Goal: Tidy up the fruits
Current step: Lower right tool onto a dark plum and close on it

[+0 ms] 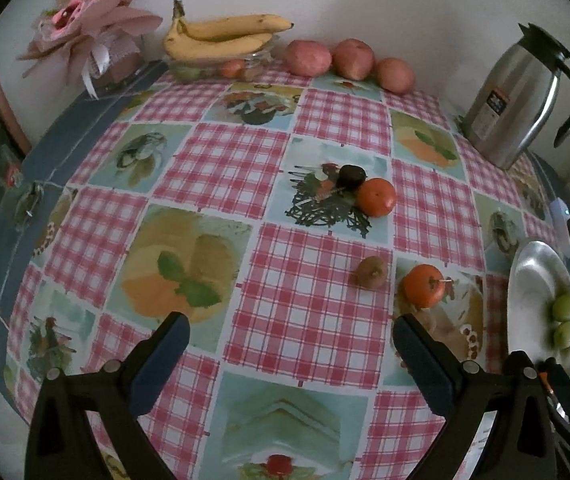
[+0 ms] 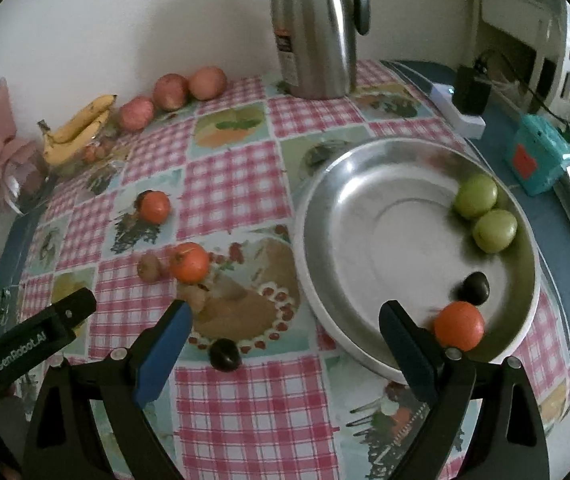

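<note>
A round metal plate [image 2: 369, 240] holds two green fruits [image 2: 477, 196], a dark plum [image 2: 475, 288] and an orange tangerine [image 2: 459, 326]. On the tablecloth lie two tangerines [image 2: 189, 262] [image 2: 154, 207], a brown kiwi [image 2: 148, 267], a small tan fruit [image 2: 193, 298] and a dark plum [image 2: 225, 355]. My right gripper [image 2: 285, 328] is open and empty above the plate's near edge. My left gripper [image 1: 291, 334] is open and empty over the cloth, near a tangerine [image 1: 424, 285] and the kiwi [image 1: 371, 272]. The plate's edge [image 1: 533, 280] shows at right.
Bananas [image 1: 221, 36] on a glass bowl and three red apples [image 1: 351, 60] line the far wall. A steel thermos jug [image 2: 313, 28] stands at the back. A pink bouquet [image 1: 85, 32] sits at the far left. A teal box [image 2: 537, 160] and a phone lie right of the plate.
</note>
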`<action>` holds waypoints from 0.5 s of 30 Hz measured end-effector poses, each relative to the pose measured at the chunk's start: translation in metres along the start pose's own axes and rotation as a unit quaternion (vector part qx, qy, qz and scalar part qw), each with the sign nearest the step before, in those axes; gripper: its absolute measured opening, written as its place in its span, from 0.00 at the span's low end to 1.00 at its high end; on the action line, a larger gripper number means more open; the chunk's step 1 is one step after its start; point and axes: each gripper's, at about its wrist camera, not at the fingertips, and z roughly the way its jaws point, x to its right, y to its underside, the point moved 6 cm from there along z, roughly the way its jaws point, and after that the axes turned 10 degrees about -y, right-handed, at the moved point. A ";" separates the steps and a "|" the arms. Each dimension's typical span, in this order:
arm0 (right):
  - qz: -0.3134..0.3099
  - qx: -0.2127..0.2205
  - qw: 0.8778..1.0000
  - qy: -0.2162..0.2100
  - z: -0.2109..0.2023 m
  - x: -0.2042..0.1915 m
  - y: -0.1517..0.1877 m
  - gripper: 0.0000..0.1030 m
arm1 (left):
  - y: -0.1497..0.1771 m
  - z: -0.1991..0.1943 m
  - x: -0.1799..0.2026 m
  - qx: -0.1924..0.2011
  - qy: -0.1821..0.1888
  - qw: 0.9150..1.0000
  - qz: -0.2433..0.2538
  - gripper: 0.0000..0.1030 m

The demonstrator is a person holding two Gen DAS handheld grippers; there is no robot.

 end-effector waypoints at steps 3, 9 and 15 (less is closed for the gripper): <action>-0.005 0.005 1.000 -0.023 0.000 -0.009 -0.002 0.92 | 0.001 0.002 -0.002 -0.008 -0.001 1.000 -0.005 1.00; -0.018 -0.037 0.998 -0.049 0.017 -0.023 0.007 0.92 | 0.005 0.014 -0.005 -0.039 0.007 0.999 -0.022 1.00; -0.035 -0.067 0.996 -0.053 0.030 -0.031 0.016 0.82 | 0.014 0.033 -0.005 -0.079 0.006 0.996 -0.027 1.00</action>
